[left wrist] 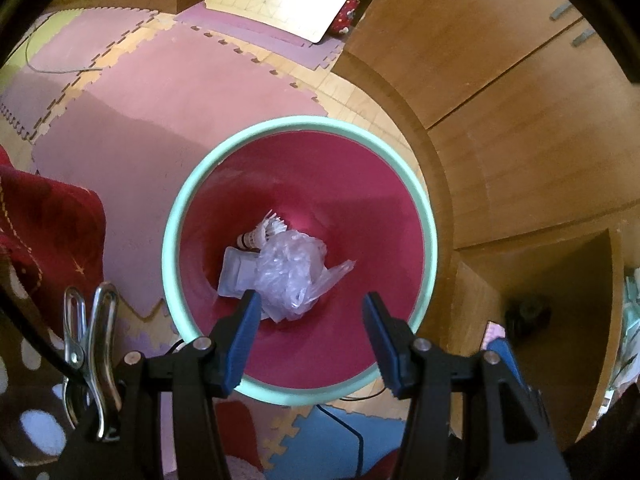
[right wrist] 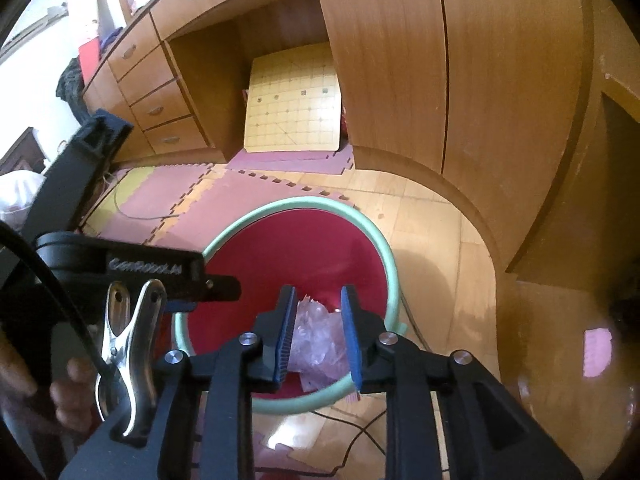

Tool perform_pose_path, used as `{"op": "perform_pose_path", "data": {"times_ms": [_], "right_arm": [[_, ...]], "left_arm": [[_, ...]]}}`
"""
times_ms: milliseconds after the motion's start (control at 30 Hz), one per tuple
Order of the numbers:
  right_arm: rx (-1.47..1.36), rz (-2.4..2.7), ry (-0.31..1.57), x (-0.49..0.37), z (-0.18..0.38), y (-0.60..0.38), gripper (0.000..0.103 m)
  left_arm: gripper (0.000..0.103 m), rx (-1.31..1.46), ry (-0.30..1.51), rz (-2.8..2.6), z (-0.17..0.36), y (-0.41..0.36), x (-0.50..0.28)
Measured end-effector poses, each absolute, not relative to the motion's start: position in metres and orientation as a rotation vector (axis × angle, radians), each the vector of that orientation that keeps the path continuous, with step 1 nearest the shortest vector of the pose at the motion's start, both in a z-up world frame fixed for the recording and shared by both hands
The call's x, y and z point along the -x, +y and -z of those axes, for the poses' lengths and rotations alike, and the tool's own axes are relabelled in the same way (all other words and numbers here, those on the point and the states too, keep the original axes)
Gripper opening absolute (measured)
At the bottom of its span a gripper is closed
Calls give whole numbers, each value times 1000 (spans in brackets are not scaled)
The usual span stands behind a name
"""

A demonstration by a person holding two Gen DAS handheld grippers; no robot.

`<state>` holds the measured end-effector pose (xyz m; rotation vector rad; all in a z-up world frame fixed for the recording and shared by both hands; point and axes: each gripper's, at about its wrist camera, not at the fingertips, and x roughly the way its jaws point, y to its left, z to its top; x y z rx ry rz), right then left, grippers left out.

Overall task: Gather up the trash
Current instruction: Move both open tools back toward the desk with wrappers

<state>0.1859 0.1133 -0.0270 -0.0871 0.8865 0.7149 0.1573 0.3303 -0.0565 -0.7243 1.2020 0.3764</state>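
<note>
Left gripper hangs right over the bin, pointing steeply down, its 2 blue pads spread apart with nothing between them, released. Below it, on the bin's red floor, lies the trash: a crumpled clear plastic bag, a flat white packet tucked just beside it on the left, and a shuttlecock touching the far side of the pile.

Over on the right wrist view, the right gripper sits above the near rim of the bin, pads parted a little. That same plastic bag shows in the gap, but it lies lower down in the bin and the pads aren't pressing it, so released. The left gripper pokes in from the left edge, a hand below it.

Further out, foam puzzle mats cover the floor around the bin. Beyond them, a gridded board leans under the wooden desk, and a tall wooden cabinet curves along the right.
</note>
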Motion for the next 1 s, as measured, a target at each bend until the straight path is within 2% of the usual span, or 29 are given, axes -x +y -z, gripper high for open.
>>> {"op": "perform_pose_path", "data": {"times_ms": [367, 1000], "right_arm": [[49, -680, 827, -164, -20, 59, 28], [-12, -447, 701, -121, -90, -104, 30]], "left_arm": [[55, 662, 1157, -342, 29, 304, -158], [56, 486, 1082, -126, -32, 185, -173]]}}
